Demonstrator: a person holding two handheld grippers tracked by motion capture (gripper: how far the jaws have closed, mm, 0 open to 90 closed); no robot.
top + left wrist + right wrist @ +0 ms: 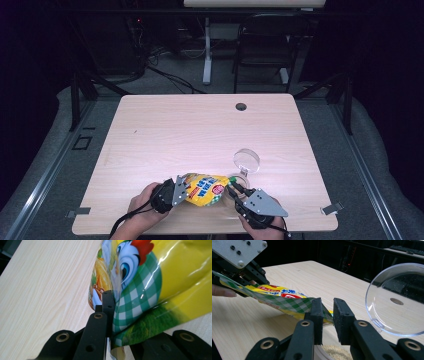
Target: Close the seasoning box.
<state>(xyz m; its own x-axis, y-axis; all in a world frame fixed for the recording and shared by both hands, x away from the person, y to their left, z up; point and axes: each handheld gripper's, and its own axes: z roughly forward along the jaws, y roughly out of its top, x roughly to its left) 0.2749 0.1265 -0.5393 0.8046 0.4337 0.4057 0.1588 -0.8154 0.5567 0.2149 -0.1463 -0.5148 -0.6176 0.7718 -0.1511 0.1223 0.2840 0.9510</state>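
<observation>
Snack bag held over a tub near the front edge of the table

So the left gripper [176, 192] is pinching one end of the yellow snack bag [204, 189], its jaws pressed tight on the foil in the left gripper view, right by the green checked print. The bag hangs just above the table [190, 130], stretched across towards the right gripper [235, 189]. That one's jaws are parted a bit, and in the right gripper view the bag's corner sits at the inner face of one jaw, with a clear gap to the other, so it's not squeezing it. Directly under those jaws is a clear tub [332, 353] with pale grainy stuff inside, and its round clear lid [398, 300] stands tipped up just beside.
</observation>
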